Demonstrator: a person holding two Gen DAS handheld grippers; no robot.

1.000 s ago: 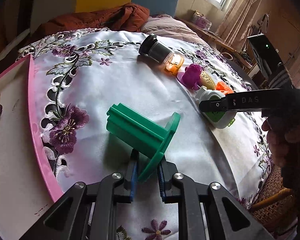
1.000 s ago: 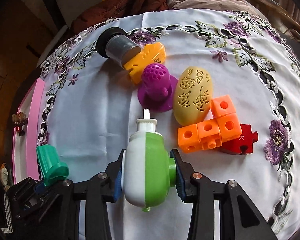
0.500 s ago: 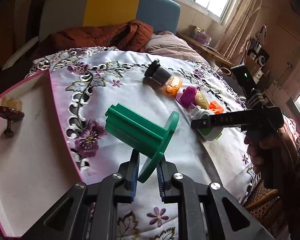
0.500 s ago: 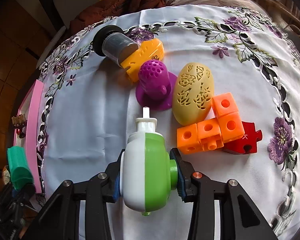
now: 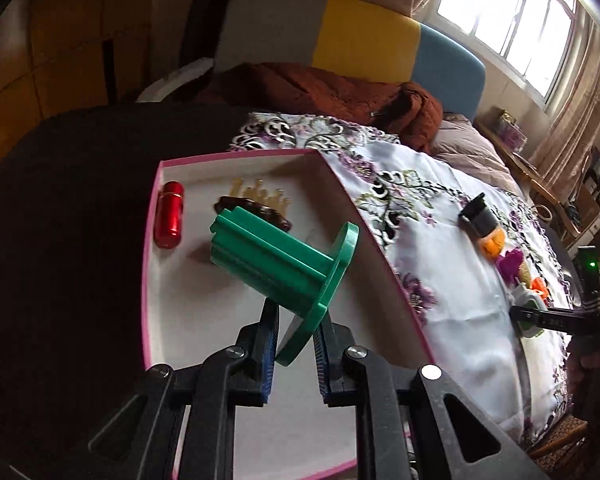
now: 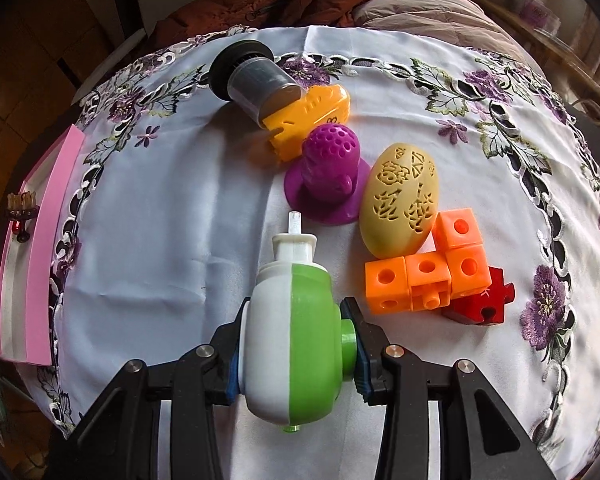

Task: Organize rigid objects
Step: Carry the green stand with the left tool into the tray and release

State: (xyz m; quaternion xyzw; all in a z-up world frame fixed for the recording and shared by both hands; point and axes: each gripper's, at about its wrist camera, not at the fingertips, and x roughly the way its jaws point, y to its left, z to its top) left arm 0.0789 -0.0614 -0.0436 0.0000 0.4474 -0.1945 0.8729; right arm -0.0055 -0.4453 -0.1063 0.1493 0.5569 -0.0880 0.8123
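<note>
My left gripper [image 5: 296, 340] is shut on the round flange of a green ribbed spool [image 5: 276, 264] and holds it above the pink-rimmed tray [image 5: 150, 248]. The tray holds a red capsule [image 5: 169, 220] and a dark brown piece with yellow prongs [image 5: 256, 206]. My right gripper [image 6: 296, 344] is shut on a white and green pump toy [image 6: 292, 328] just above the white embroidered cloth [image 6: 160, 220]. The right gripper also shows in the left wrist view [image 5: 556, 320], far to the right.
On the cloth lie a black-capped jar [image 6: 248, 76], a yellow block [image 6: 308, 120], a purple perforated cone [image 6: 328, 168], a tan carved egg [image 6: 400, 200], orange cubes [image 6: 432, 272] and a red puzzle piece [image 6: 484, 300]. The tray [image 6: 40, 248] lies at the left. A brown jacket [image 5: 320, 88] lies behind.
My left gripper has carried the green spool left from over the cloth to over the pink tray. The right gripper has barely moved and still grips the pump toy.
</note>
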